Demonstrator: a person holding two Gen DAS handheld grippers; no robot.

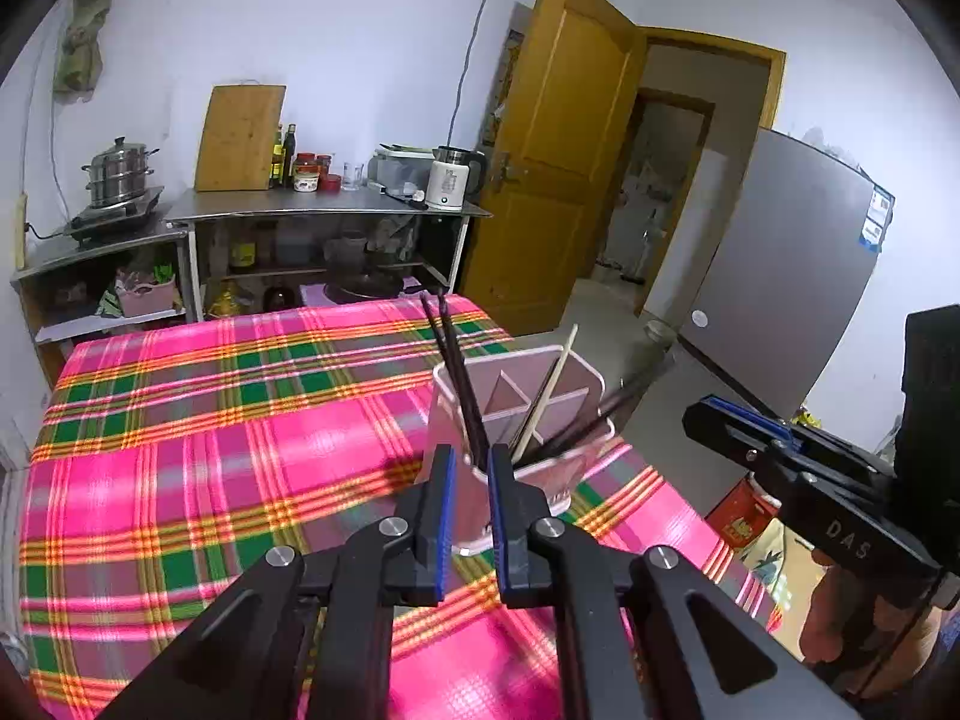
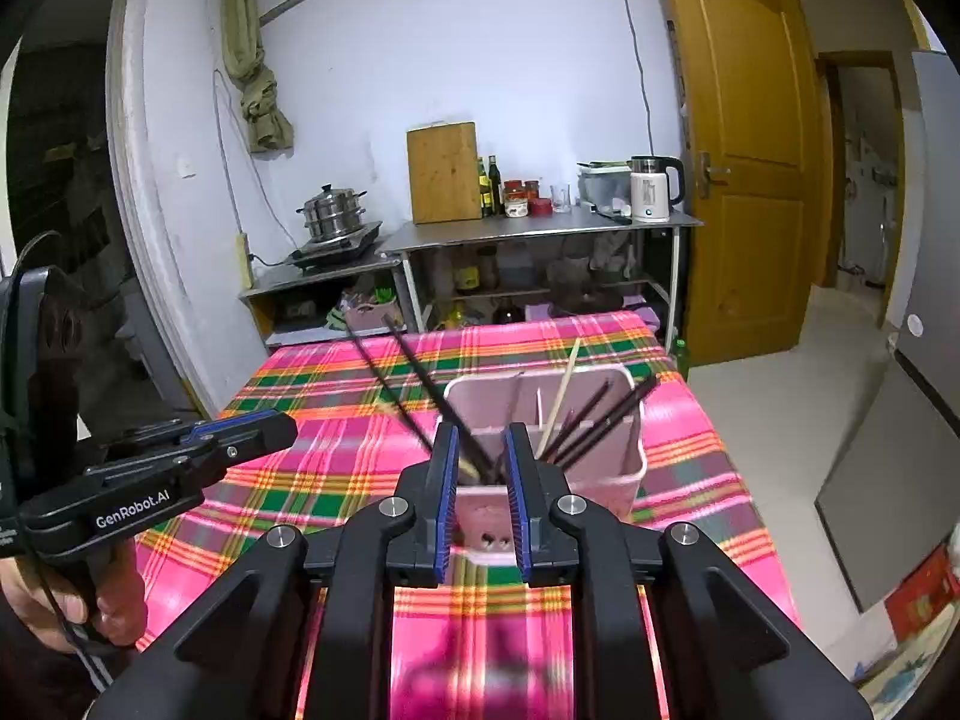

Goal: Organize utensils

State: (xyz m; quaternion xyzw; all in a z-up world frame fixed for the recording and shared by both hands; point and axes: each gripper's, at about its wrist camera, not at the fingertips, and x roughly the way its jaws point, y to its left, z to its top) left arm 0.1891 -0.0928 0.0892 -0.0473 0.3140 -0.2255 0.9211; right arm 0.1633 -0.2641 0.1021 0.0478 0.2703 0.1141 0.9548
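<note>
Two dark chopsticks (image 1: 453, 372) lean upright in pink divided plastic holder (image 1: 558, 480), sorted by compartment; left gripper (image 1: 470, 468) narrow, empty; right gripper (image 2: 482, 450) part-open, empty.

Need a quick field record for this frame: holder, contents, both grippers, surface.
surface: table with pink plaid cloth
holder: pink divided utensil holder, upright on the cloth near the table's right edge
contents: dark chopsticks leaning left, pale chopstick and more dark ones leaning right
left gripper: jaws slightly apart, nothing pinched, just short of the holder
right gripper: jaws apart, empty, just short of the holder
</note>
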